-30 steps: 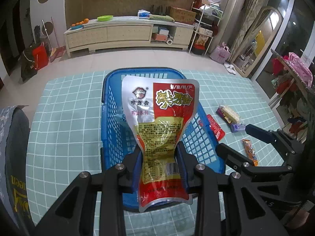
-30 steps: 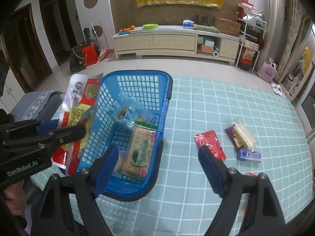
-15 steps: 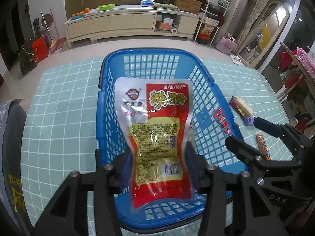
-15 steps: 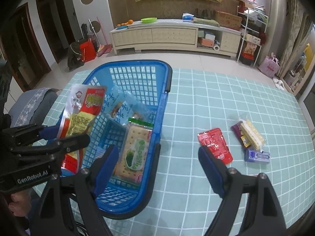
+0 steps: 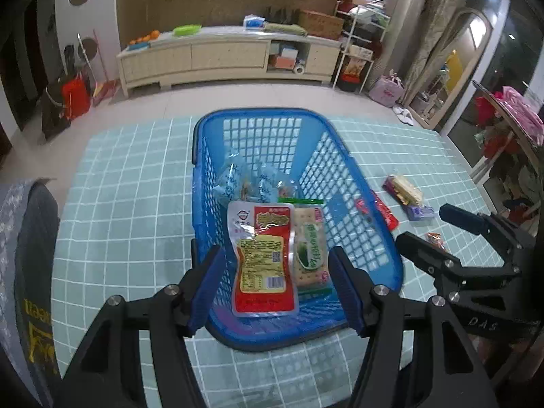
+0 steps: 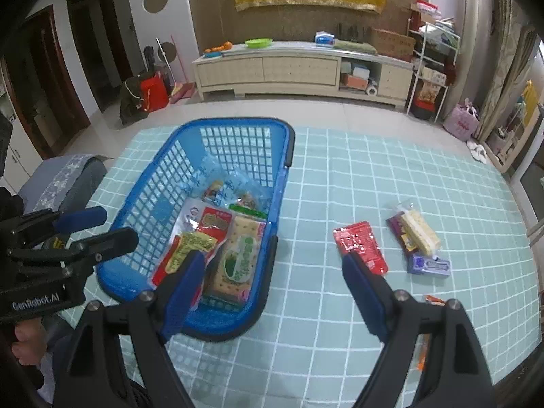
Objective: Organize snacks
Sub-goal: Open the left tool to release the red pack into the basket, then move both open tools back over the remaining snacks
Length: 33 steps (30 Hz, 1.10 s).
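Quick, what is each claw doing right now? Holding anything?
Left gripper: jaws opening, holding nothing; red snack pouch lies in the basket.
Right gripper: open, empty.

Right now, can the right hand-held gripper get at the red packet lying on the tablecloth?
Probably yes: the right hand-held gripper is open and empty, and the red packet lies flat outside the basket, with nothing on it.

Both views are dimly lit with a bluish cast. Strong fisheye bending and dark vignetting are seen at the corners. Slight motion blur is noticed, and glare at the upper right.
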Available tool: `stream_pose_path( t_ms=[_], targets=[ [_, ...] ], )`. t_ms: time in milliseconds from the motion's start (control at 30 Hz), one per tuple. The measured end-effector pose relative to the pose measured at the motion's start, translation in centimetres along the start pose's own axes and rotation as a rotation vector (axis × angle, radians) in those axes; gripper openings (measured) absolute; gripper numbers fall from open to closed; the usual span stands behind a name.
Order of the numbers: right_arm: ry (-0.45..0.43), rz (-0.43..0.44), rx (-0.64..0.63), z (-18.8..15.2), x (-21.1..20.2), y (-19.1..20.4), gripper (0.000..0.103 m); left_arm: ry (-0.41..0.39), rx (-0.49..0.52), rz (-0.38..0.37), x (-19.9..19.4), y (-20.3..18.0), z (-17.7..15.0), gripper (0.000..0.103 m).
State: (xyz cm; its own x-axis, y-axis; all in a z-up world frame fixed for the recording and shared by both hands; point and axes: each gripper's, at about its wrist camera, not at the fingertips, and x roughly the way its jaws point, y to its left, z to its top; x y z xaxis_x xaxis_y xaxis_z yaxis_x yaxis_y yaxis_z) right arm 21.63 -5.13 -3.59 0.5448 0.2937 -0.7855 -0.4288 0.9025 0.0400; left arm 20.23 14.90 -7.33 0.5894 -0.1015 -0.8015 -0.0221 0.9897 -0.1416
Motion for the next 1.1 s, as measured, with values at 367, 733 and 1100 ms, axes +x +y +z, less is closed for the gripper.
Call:
stream_pose_path(
  t_ms=[367,733,1100],
  targets=[
    [-0.050,-0.021,-0.014,-0.8,-5.3,-0.8,0.086,-0.084,0.094,0.005,-4.6,-3.7,-1.3,0.066],
    [-0.090,-0.039,0.015,-2.9,-8.6,-2.9,0.086,-0.205,0.157,0.015,-7.4,-8.3,-3.4,0.066],
    [-0.124,-0.071,0.006,-5.5,-10.8,-6.6,0.086,-0.203,0.189,-0.019,-6.4,-13.2,-4.6,0.066]
  ],
)
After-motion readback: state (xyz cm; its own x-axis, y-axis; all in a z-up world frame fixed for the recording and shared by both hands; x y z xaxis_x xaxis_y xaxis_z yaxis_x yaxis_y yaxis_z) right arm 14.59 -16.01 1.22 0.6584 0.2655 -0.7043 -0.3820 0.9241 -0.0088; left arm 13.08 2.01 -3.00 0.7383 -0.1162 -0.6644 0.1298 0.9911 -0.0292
